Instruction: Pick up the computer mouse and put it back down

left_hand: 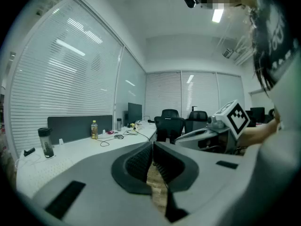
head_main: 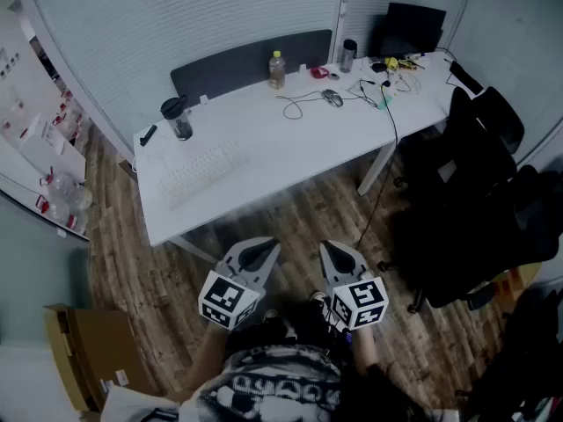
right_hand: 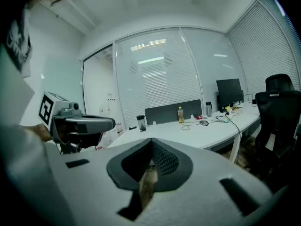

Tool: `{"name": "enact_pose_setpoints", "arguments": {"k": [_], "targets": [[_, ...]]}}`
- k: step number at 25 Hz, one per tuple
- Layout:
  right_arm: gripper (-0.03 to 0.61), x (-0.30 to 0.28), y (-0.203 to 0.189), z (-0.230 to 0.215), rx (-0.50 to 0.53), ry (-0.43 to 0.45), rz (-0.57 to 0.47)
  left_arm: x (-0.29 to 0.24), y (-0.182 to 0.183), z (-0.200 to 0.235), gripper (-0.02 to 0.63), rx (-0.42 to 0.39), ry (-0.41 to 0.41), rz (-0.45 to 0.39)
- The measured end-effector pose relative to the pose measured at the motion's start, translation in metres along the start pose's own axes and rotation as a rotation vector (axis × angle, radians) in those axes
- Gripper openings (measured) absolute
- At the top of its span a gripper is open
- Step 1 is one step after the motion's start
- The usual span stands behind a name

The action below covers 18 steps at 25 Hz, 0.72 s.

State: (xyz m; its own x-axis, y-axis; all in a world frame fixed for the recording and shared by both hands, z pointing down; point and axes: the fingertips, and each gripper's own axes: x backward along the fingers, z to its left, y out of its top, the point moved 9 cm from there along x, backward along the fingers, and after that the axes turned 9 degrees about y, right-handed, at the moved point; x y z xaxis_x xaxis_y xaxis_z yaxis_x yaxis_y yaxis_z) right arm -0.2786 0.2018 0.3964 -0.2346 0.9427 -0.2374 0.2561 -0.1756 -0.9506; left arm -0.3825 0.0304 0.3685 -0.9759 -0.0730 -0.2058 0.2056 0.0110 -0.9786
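The computer mouse [head_main: 332, 98] lies at the far side of the white desk [head_main: 264, 161], with its cable looped beside it. It shows small and distant in the left gripper view [left_hand: 119, 136] and in the right gripper view [right_hand: 204, 123]. My left gripper [head_main: 263, 253] and right gripper [head_main: 338, 255] hang side by side over the wooden floor, well short of the desk's near edge. Each has its jaws together with nothing between them, as the left gripper [left_hand: 152, 145] and right gripper [right_hand: 151, 142] show in their own views.
On the desk are a white keyboard [head_main: 201, 172], a dark tumbler [head_main: 179, 118], a yellow bottle [head_main: 276, 69], a monitor [head_main: 412, 26] and tangled cables [head_main: 387, 82]. Black office chairs [head_main: 479, 161] crowd the right side. A cardboard box [head_main: 75, 354] sits on the floor at lower left.
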Motion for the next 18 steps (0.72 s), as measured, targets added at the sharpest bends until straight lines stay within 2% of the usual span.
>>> {"name": "enact_pose_setpoints", "arguments": {"k": [10, 18], "targets": [[-0.003, 0.007, 0.017, -0.081, 0.032, 0.043, -0.021, -0.070, 0.022, -0.030, 0.011, -0.025, 0.015, -0.007], [-0.003, 0.026, 0.016, -0.124, 0.033, 0.070, -0.024, -0.105, 0.025, -0.056, 0.011, -0.049, 0.041, -0.016]]}}
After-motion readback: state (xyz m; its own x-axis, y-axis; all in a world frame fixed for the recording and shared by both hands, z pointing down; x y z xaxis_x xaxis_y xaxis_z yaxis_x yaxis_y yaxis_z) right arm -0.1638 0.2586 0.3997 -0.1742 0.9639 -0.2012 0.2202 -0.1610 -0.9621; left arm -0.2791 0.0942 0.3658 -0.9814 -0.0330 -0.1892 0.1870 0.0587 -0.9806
